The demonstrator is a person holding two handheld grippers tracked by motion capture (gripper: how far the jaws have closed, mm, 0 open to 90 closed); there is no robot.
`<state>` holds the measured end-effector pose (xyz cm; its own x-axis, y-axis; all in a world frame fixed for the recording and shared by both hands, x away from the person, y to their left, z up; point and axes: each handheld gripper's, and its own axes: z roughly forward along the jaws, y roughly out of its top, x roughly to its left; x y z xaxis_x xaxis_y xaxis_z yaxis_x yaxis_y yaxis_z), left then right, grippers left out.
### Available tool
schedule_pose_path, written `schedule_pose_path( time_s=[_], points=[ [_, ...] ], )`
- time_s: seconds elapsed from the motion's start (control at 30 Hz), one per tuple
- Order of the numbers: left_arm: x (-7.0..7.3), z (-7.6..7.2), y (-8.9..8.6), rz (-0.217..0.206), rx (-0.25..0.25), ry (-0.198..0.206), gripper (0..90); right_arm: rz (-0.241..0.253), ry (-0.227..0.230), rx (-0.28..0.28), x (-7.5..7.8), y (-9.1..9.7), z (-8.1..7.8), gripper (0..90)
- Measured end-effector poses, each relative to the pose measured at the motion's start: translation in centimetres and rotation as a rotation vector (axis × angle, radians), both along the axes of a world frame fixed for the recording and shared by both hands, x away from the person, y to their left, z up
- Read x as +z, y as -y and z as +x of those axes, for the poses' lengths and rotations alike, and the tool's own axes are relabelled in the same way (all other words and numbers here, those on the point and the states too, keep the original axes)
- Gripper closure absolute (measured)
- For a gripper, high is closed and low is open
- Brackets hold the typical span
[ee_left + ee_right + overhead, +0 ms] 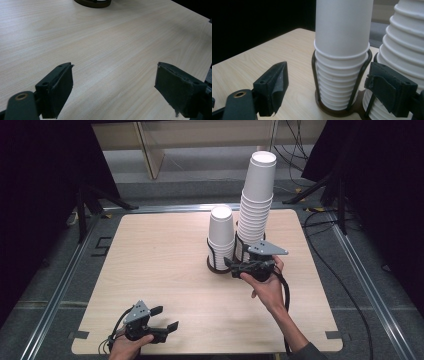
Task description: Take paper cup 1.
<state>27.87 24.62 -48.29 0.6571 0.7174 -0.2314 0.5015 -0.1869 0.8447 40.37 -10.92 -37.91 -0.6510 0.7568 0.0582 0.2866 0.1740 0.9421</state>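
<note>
Two stacks of white paper cups stand upside down in dark wire holders at the table's far middle: a short stack (221, 237) (342, 50) and, to its right, a tall stack (256, 200) (404, 45). My right gripper (231, 265) (329, 82) is open at the short stack's holder (332, 110), low down, its jaws apart in front of the cups without touching them. My left gripper (166, 318) (115, 82) is open near the front left edge, with bare wood between its jaws. A holder base (92, 3) peeks in at the top of the left gripper view.
The wooden table (160, 260) has rounded corners and sits in a metal frame. Black stands and cables lie on the floor beyond the far and right edges. A cable trails from the right gripper along the forearm.
</note>
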Motion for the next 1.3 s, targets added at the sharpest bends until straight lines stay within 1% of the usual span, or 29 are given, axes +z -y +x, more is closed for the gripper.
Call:
schedule_pose_path(
  time_s=[0.07,0.1,0.17,0.2,0.3,0.33,0.37,0.4,0.43,0.47,0.5,0.53,0.57,0.6,0.67,0.7,0.73,0.77,0.83,0.87,0.9,0.93,1.0,1.03,1.07,1.13,1.2,1.27,1.3],
  points=[
    [0.0,0.1,-0.2,0.034,-0.009,0.003,14.3,0.008,-0.006,0.007,0.4,-0.4,0.4,18.0],
    [0.0,0.0,-0.1,0.025,-0.006,0.003,14.3,0.014,-0.013,0.014,0.5,-0.5,0.6,18.0],
    [0.0,0.1,-0.2,0.033,-0.008,0.003,14.3,0.008,0.001,0.008,0.9,-0.7,0.9,18.1],
    [0.0,0.0,0.0,0.001,0.001,0.000,14.3,0.012,0.002,0.014,1.0,-0.8,1.2,18.0],
    [-0.1,0.0,0.0,0.000,0.001,0.001,14.3,0.011,0.020,-0.002,1.7,-0.8,1.6,18.3],
    [-0.1,0.0,0.0,0.000,0.002,0.001,14.3,0.035,-0.008,0.012,1.8,-1.0,1.7,18.5],
    [-0.1,0.0,0.0,0.000,0.002,0.001,14.3,0.019,0.004,0.003,2.1,-1.0,1.8,18.5],
    [-0.1,0.0,0.0,0.001,0.001,0.000,14.2,0.030,0.012,0.000,2.2,-1.0,2.0,18.5],
    [0.0,0.0,-0.2,0.024,-0.005,0.004,14.3,0.028,0.007,-0.004,2.4,-1.0,2.1,18.6],
    [0.0,0.1,-0.2,0.033,-0.008,0.004,14.3,0.037,0.020,-0.005,2.5,-1.1,2.3,18.6],
    [0.0,0.1,-0.2,0.033,-0.008,0.004,14.3,0.028,0.013,-0.014,2.6,-1.1,2.3,18.6],
    [0.0,0.1,-0.2,0.033,-0.008,0.005,14.3,0.019,0.040,-0.019,2.7,-1.2,2.6,18.7],
    [0.0,0.1,-0.2,0.033,-0.008,0.005,14.3,0.019,0.040,-0.019,2.7,-1.2,2.6,18.7],
    [-0.1,0.0,0.1,0.001,0.001,-0.001,14.3,0.025,0.027,-0.026,2.7,-1.5,2.9,18.7],
    [-0.2,0.0,0.1,-0.002,0.004,-0.004,14.3,0.032,0.018,-0.026,2.9,-1.8,3.2,19.0],
    [-0.2,0.0,0.1,-0.002,0.004,-0.004,14.3,0.032,0.018,-0.026,2.9,-1.8,3.2,19.0],
    [-0.2,0.0,0.1,-0.002,0.004,-0.003,14.3,0.030,0.029,-0.047,3.1,-2.1,3.5,18.9],
    [-0.1,0.0,0.1,0.000,0.004,-0.004,14.3,0.021,0.030,-0.038,3.2,-2.3,3.7,19.0],
    [-0.1,0.0,0.1,-0.002,0.003,-0.003,14.3,0.014,0.033,-0.054,3.4,-2.6,4.0,18.5],
    [-0.1,0.0,0.0,0.000,0.000,-0.002,14.3,0.021,0.018,-0.062,3.4,-2.7,4.1,18.5],
    [-0.1,0.0,-0.1,0.016,-0.005,0.000,14.3,0.029,0.016,-0.067,3.4,-2.9,4.2,18.5],
    [-0.1,0.0,0.1,-0.004,-0.001,-0.001,14.3,0.015,0.023,-0.076,3.5,-2.9,4.4,18.4],
    [-0.1,0.0,0.1,-0.003,-0.002,-0.001,14.3,0.033,0.014,-0.071,3.5,-3.2,4.8,18.1],
    [-0.1,0.0,0.1,-0.003,-0.002,-0.001,14.3,0.043,-0.009,-0.072,3.6,-3.3,4.8,17.7],
    [-0.1,0.0,0.1,0.001,-0.006,0.001,14.3,0.030,0.001,-0.086,3.6,-3.3,5.0,17.2],
    [-0.1,0.0,0.1,0.000,-0.009,0.002,14.3,0.038,-0.015,-0.084,3.7,-3.6,5.2,17.0],
    [0.0,-0.1,0.1,0.017,0.000,-0.007,14.3,0.032,-0.002,-0.078,3.7,-3.8,5.5,16.9],
    [-0.1,-0.1,0.1,0.001,-0.010,0.002,14.3,0.026,-0.008,-0.083,3.7,-4.1,5.7,16.2],
    [-0.1,-0.1,0.1,0.006,-0.006,0.000,14.3,0.025,-0.012,-0.088,3.7,-4.2,5.8,15.9]
  ],
)
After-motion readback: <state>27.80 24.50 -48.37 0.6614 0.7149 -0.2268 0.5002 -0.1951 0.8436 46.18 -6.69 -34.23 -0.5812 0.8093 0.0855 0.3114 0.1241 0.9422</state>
